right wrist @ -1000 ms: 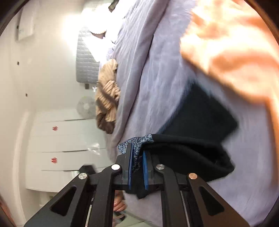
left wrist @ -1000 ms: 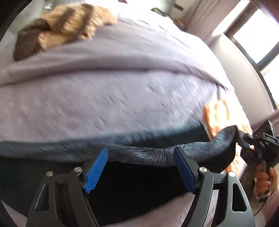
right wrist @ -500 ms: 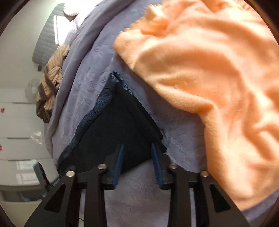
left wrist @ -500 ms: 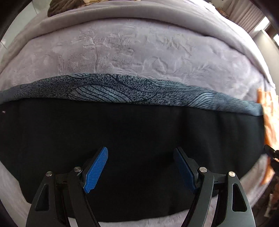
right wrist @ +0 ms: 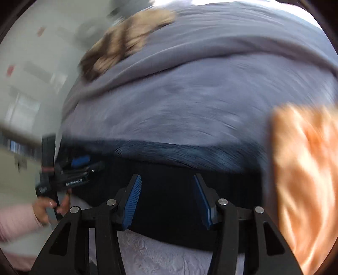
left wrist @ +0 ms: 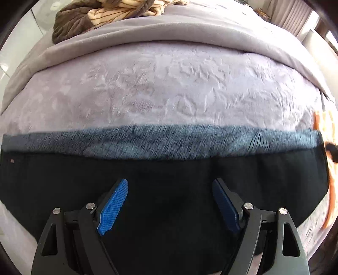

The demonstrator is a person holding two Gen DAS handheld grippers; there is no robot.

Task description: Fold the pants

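The black pants (left wrist: 169, 169) lie folded flat on the lavender bed cover (left wrist: 169, 84), with a blue patterned band (left wrist: 160, 141) along their far edge. My left gripper (left wrist: 170, 201) is open and empty just above the black cloth. In the right wrist view the pants (right wrist: 169, 190) lie below my right gripper (right wrist: 166, 200), which is open and empty. The left gripper (right wrist: 80, 167) also shows there at the pants' left end, held by a hand.
A brown and cream striped garment (left wrist: 101, 14) lies at the far left of the bed. An orange fleece blanket (right wrist: 304, 173) lies right of the pants. A grey blanket fold (left wrist: 169, 33) crosses the bed behind. White cupboards (right wrist: 31, 84) stand left.
My right gripper let go of the pants' edge, opened, and swung round to face across the bed. The pants dropped flat. My left gripper stayed open and drew back a little.
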